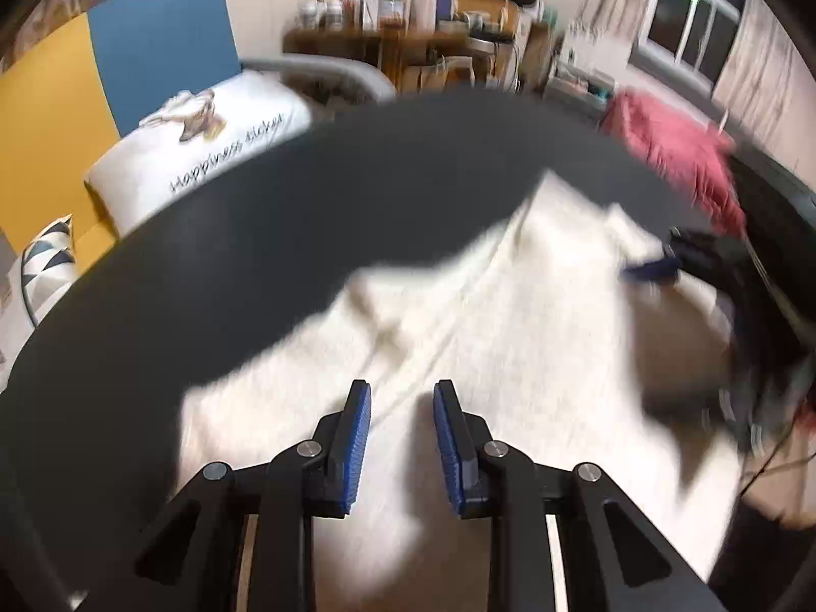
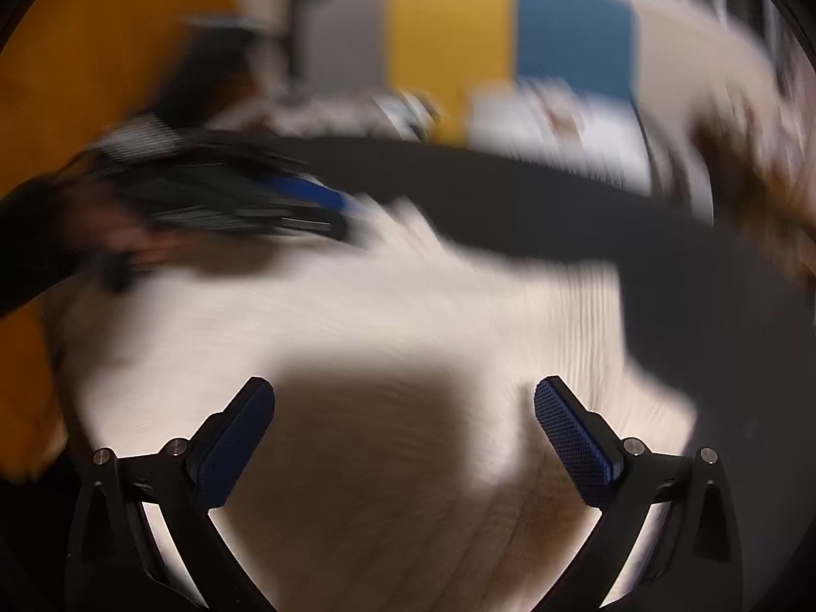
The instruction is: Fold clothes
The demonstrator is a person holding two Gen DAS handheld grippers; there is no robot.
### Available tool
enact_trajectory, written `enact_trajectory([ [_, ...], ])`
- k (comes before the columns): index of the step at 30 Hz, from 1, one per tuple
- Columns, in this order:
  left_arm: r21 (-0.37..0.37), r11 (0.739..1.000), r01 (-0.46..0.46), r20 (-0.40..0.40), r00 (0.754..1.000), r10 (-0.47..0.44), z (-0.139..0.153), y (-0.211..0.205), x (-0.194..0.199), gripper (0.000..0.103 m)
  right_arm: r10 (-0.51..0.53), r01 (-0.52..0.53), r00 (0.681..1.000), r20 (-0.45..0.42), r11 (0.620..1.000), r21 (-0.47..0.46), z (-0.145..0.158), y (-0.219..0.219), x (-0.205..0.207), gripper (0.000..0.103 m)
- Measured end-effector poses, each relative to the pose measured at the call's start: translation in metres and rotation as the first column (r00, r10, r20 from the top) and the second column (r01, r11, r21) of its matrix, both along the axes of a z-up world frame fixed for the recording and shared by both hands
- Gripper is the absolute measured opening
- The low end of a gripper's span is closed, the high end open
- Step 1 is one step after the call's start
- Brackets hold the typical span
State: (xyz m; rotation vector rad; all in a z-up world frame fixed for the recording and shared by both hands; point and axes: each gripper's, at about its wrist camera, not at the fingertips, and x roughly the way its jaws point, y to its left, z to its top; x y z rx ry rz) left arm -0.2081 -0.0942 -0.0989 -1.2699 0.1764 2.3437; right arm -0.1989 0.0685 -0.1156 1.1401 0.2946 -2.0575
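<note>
Desk (image 1: 255, 265): dark, round-edged, carrying the clothes.
White garment (image 1: 484, 357): spread flat on the desk's near side, under both tongs.
Red garment (image 1: 673, 153): bunched at the desk's far edge.
Right tongs (image 2: 404, 398): jaws wide apart, empty, above the white garment.
Left tongs (image 1: 402, 398): jaws narrowly parted, nothing gripped.

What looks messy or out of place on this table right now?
The white garment lies rumpled and askew on the dark table, edges uneven. A pink cloth sits bunched at the far edge. Nothing looks spilled or damaged.
</note>
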Motion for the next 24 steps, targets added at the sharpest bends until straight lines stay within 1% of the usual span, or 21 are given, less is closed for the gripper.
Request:
enact_trajectory([
  [2,0.065,0.998,0.023,-0.005,1.0,-0.023,0.006,-0.006,0.001,0.031,-0.034,0.034,0.999,0.006,0.998,-0.062,0.001,0.005,-0.002,0.103],
  [3,0.084,0.996,0.042,-0.009,0.999,-0.041,0.009,-0.007,-0.001,0.035,-0.041,0.041,0.999,-0.001,0.997,-0.071,0.001,0.006,-0.001,0.103],
  [4,0.098,0.993,0.063,-0.015,0.998,-0.062,0.011,-0.008,-0.004,0.036,-0.043,0.042,0.999,-0.014,0.997,-0.07,0.001,0.005,0.001,0.103],
  [5,0.102,0.991,0.088,-0.017,0.996,-0.087,0.014,-0.003,-0.009,0.037,-0.045,0.044,0.999,-0.023,0.997,-0.065,0.0,0.004,0.0,0.103],
  [7,0.123,0.977,0.176,0.013,0.984,-0.179,0.013,0.012,-0.019,0.042,-0.049,0.047,0.998,-0.036,0.997,-0.053,-0.002,0.0,-0.005,0.103],
  [8,0.119,0.97,0.214,0.033,0.975,-0.219,0.01,0.019,-0.02,0.044,-0.051,0.049,0.998,-0.039,0.997,-0.053,-0.002,0.0,-0.004,0.103],
  [9,0.094,0.965,0.246,0.059,0.966,-0.252,0.003,0.025,-0.023,0.045,-0.052,0.05,0.998,-0.04,0.997,-0.054,-0.002,0.0,-0.003,0.103],
  [11,0.094,0.961,0.26,0.098,0.958,-0.269,-0.005,0.029,-0.031,0.048,-0.055,0.052,0.998,-0.042,0.997,-0.057,-0.002,0.0,-0.003,0.103],
  [13,0.131,0.963,0.237,0.127,0.959,-0.254,-0.006,0.025,-0.035,0.048,-0.058,0.056,0.997,-0.044,0.997,-0.06,-0.011,0.009,0.006,0.103],
  [14,0.138,0.963,0.23,0.13,0.96,-0.247,-0.007,0.024,-0.035,0.046,-0.06,0.057,0.997,-0.045,0.996,-0.061,-0.012,0.011,0.008,0.103],
  [15,0.145,0.964,0.222,0.133,0.961,-0.241,-0.007,0.023,-0.034,0.037,-0.06,0.057,0.997,-0.046,0.997,-0.061,-0.012,0.011,0.009,0.103],
  [16,0.138,0.963,0.233,0.116,0.961,-0.25,-0.006,0.024,-0.029,0.03,-0.061,0.058,0.997,-0.047,0.997,-0.059,-0.011,0.011,0.01,0.103],
  [17,0.127,0.963,0.239,0.098,0.963,-0.252,-0.006,0.025,-0.024,0.014,-0.063,0.06,0.997,-0.053,0.997,-0.049,-0.01,0.011,0.011,0.103],
  [18,0.108,0.967,0.23,0.078,0.968,-0.239,-0.006,0.025,-0.017,0.007,-0.07,0.068,0.995,-0.066,0.997,-0.034,-0.008,0.009,0.013,0.103],
  [21,0.082,0.983,0.167,0.028,0.985,-0.17,-0.002,0.024,-0.012,0.005,-0.088,0.087,0.989,-0.12,0.996,-0.013,0.004,0.006,0.019,0.103],
  [24,0.107,0.992,0.069,-0.002,0.998,-0.069,-0.002,0.015,-0.015,0.005,-0.053,0.046,0.984,-0.172,0.998,-0.045,0.021,-0.002,0.025,0.103],
])
